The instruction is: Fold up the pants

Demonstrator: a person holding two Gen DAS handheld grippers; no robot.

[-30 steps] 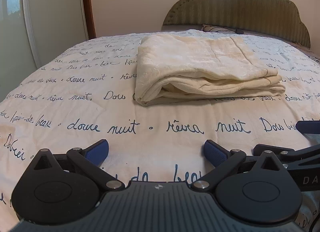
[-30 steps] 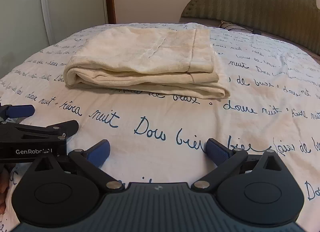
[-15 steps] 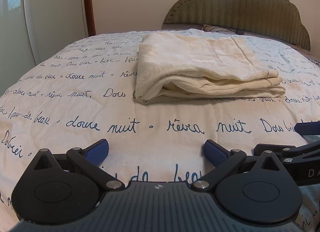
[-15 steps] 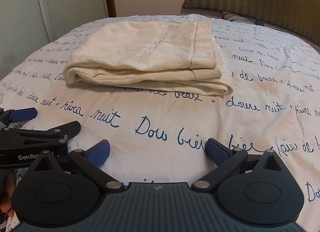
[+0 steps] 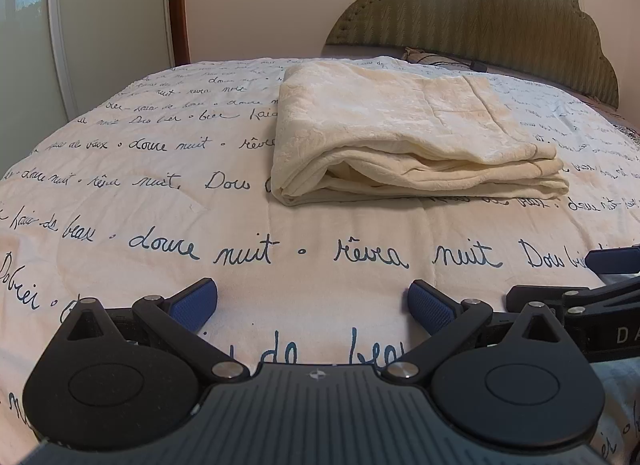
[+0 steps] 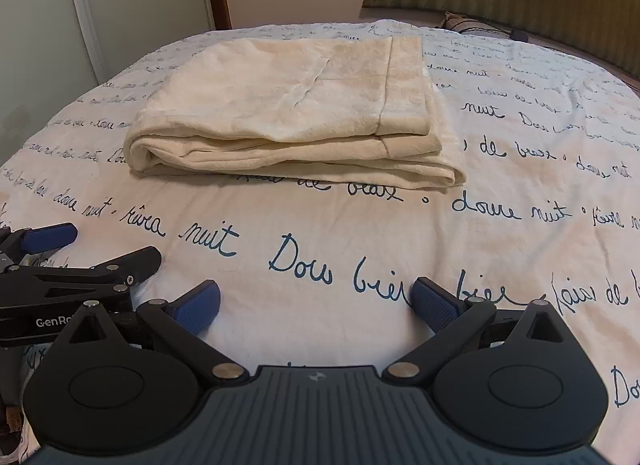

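Note:
Cream pants point(image 5: 404, 133) lie folded in a flat stack on the bed, ahead of both grippers; they also show in the right wrist view point(image 6: 292, 109). My left gripper point(image 5: 312, 305) is open and empty, low over the cover, well short of the pants. My right gripper point(image 6: 316, 301) is open and empty too, beside the left one. The right gripper's fingers point(image 5: 612, 261) show at the right edge of the left wrist view; the left gripper's fingers point(image 6: 52, 237) show at the left edge of the right wrist view.
The bed cover point(image 5: 160, 205) is white with dark blue script. A green padded headboard point(image 5: 480, 17) stands at the far end, with a dark pillow point(image 6: 464, 23) below it. A white wardrobe point(image 5: 108, 25) and a brown door frame stand at the far left.
Both grippers have tilted slightly, so the pants sit a little lower in each view. Both stay open and the pants have not moved.

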